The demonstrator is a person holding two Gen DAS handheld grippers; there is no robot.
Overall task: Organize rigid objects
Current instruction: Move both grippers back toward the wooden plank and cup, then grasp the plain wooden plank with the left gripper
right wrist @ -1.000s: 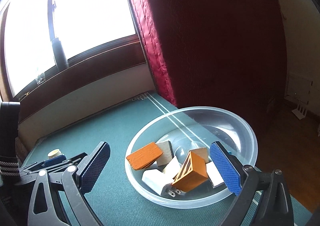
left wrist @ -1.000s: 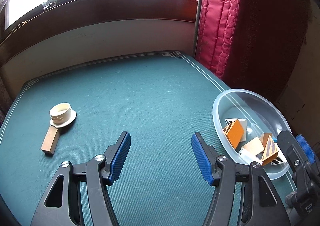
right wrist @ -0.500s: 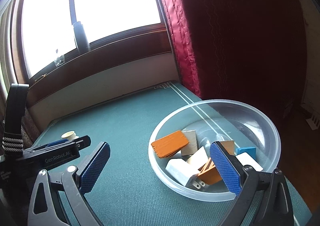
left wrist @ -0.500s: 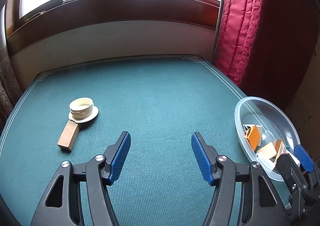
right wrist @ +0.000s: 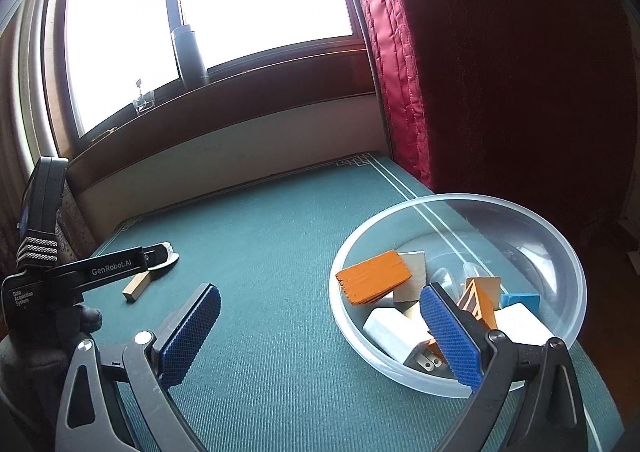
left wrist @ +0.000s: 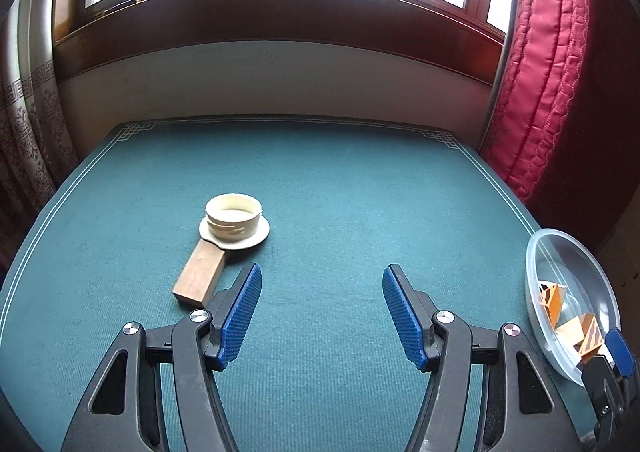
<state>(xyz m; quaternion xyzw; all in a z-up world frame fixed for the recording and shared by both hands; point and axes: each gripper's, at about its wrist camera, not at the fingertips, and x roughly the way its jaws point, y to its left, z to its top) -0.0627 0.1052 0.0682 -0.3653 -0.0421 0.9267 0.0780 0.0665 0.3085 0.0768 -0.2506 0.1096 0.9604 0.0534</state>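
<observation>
A cream round cap (left wrist: 234, 221) and a wooden block (left wrist: 200, 279) lie together on the green table (left wrist: 340, 192), just ahead and left of my open, empty left gripper (left wrist: 322, 312). The block also shows in the right wrist view (right wrist: 137, 285). A clear plastic bowl (right wrist: 556, 244) holds several pieces: an orange block (right wrist: 374, 282), a white charger (right wrist: 394, 334), a blue block (right wrist: 520, 299). My right gripper (right wrist: 320, 332) is open and empty, its right finger over the bowl's near rim. The bowl sits at the far right in the left wrist view (left wrist: 560, 252).
A red curtain (left wrist: 548, 72) hangs at the table's right side. A wall and window sill (left wrist: 280, 4) run behind the table. A patterned curtain (left wrist: 28, 140) hangs on the left. The left gripper's body (right wrist: 80, 276) shows at the left of the right wrist view.
My left gripper has swung left, bringing the cap and block nearer its centre and pushing the bowl to the right edge. My right gripper has shifted left, off the bowl's centre.
</observation>
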